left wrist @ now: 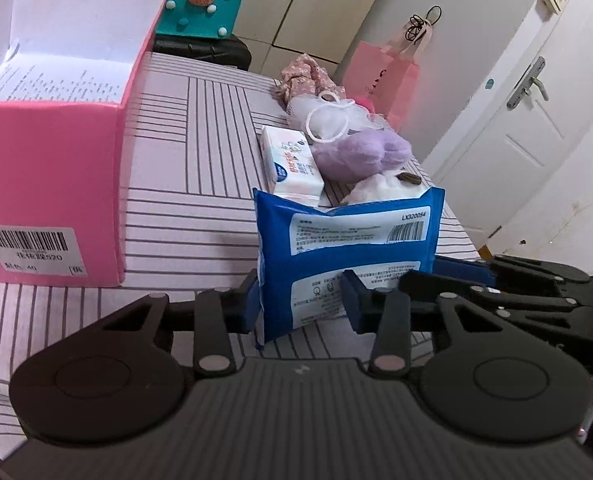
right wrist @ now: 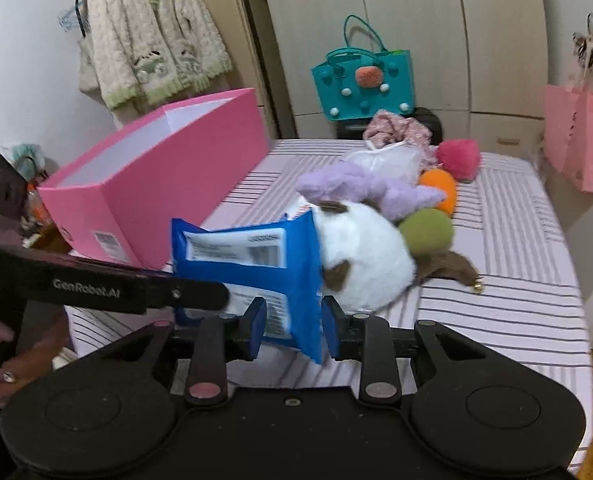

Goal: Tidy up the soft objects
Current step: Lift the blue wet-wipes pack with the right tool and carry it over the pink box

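The bed (left wrist: 200,168) fills the scene, its pale cover striped with dark lines, and on its left side sits the big pink box (left wrist: 52,184), open at the top, white inside, a barcode label on its near face. Past that, a heap of soft things along the right: a white plush with brown patches (right wrist: 368,256), a purple plush (left wrist: 360,154), a green ball (right wrist: 426,232), an orange one (right wrist: 440,186), a red one (right wrist: 458,158), a white mesh pouch (left wrist: 328,116) and some pink floral cloth (left wrist: 304,70). A white tissue pack (left wrist: 290,164) lies just beside the purple plush. A teal felt bag (right wrist: 362,86) stands beyond the far end of the bed.

Now the action: the blue wipes pack (left wrist: 348,256) stands upright on edge, in front of the white plush, near the box's corner. The left gripper (left wrist: 302,306) is clamped on its lower left portion, pads pressing both faces. The right gripper (right wrist: 294,326) has the pack's other lower end between its blue pads, but they stand slightly apart from it, with a sliver of gap on each side
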`<state>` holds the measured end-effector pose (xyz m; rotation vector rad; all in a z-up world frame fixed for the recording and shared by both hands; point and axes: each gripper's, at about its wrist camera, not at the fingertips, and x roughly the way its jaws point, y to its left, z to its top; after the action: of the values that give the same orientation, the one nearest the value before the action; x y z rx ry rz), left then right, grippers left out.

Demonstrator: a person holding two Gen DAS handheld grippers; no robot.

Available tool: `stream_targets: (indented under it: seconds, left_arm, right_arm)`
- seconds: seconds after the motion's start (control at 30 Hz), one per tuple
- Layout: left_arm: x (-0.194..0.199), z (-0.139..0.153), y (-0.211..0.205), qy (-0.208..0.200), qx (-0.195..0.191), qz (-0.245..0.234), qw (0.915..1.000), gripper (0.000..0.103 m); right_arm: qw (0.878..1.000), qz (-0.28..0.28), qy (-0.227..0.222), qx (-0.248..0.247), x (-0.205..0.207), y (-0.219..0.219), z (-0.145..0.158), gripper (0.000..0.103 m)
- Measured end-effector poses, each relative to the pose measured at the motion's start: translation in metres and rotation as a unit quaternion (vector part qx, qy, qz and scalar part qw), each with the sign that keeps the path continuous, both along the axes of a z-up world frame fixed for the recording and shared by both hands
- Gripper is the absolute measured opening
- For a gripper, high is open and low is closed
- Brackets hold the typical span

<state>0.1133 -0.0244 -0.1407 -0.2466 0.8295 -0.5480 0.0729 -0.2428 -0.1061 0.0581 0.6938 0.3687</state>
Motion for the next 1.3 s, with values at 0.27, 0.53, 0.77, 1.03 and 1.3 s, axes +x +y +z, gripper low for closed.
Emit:
stream_targets:
  seconds: [0.27,0.53,0.77,1.03,1.3]
  left_arm:
    - [-0.008,0.007,-0.008,-0.007,0.033,-0.012,0.9994,0.040]
    - [-0.024,0.026,-0.007,-0.012,0.066,-0.053,0.9963,0.040]
    - [-0.038,0.039,0.008,-0.019,0.085,-0.060,0.9944,0.040]
    - [-0.048,0.062,0.027,-0.027,0.090,-0.059,0.9938,0.040]
    - [-0.050,0.088,0.046,-0.047,0.094,-0.058,0.9928,0.040]
  right_arm:
    - [1.000,0.011,0.027,-0.004,0.005,0.006,-0.001,0.023]
    - [0.999,0.024,0.037,-0.027,-0.009,0.013,0.013,0.026]
    - [0.999,0.034,0.025,-0.013,-0.024,0.022,0.021,0.026]
    - [0.997,0.068,0.005,-0.035,-0.030,0.043,0.040,0.026]
    - [0.995,0.093,-0.008,-0.039,-0.030,0.058,0.063,0.027]
